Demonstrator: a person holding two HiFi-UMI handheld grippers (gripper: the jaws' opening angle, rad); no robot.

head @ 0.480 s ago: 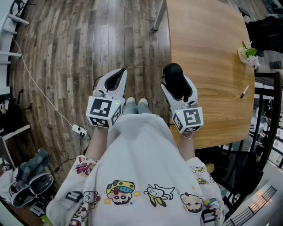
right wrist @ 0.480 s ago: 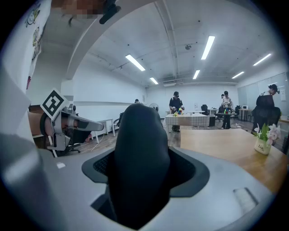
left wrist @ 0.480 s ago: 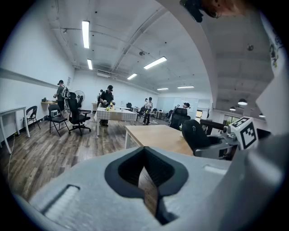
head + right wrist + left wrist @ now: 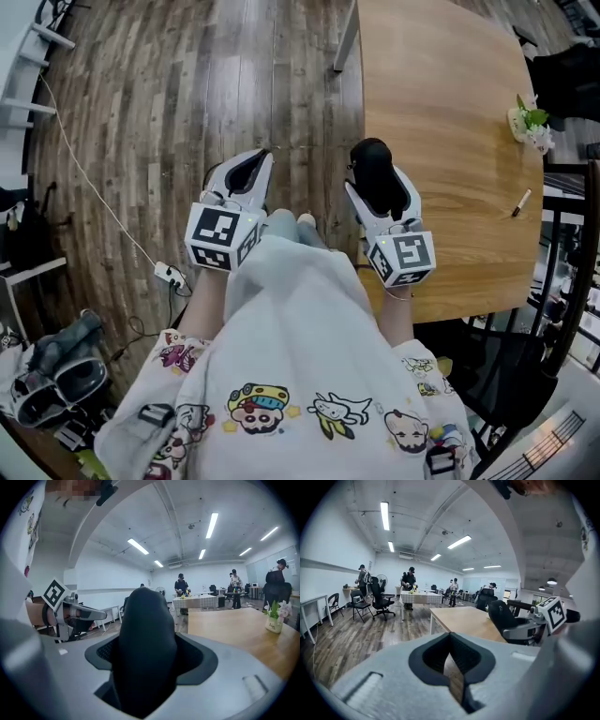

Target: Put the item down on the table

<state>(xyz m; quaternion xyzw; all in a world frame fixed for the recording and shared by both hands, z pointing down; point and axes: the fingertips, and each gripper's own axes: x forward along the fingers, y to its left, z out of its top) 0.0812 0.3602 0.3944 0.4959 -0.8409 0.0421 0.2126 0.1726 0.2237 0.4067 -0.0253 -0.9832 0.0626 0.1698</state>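
The item is a black rounded object (image 4: 372, 165), smooth and oblong. My right gripper (image 4: 376, 180) is shut on it, and the item stands up between the grey jaws (image 4: 145, 644) and fills the space between them. In the head view it hangs over the near left edge of the wooden table (image 4: 441, 103). My left gripper (image 4: 247, 174) is over the plank floor left of the table. It is shut with nothing in it; its tips meet in front of an empty hollow (image 4: 452, 665). The left gripper view also shows the held item (image 4: 501, 616) from the side.
On the table's far right stand a small flower pot (image 4: 528, 120) and a marker pen (image 4: 519, 202). A white cable and power strip (image 4: 169, 275) run across the floor at left. Bags (image 4: 52, 375) lie at lower left. A dark chair frame (image 4: 567, 281) stands right of the table.
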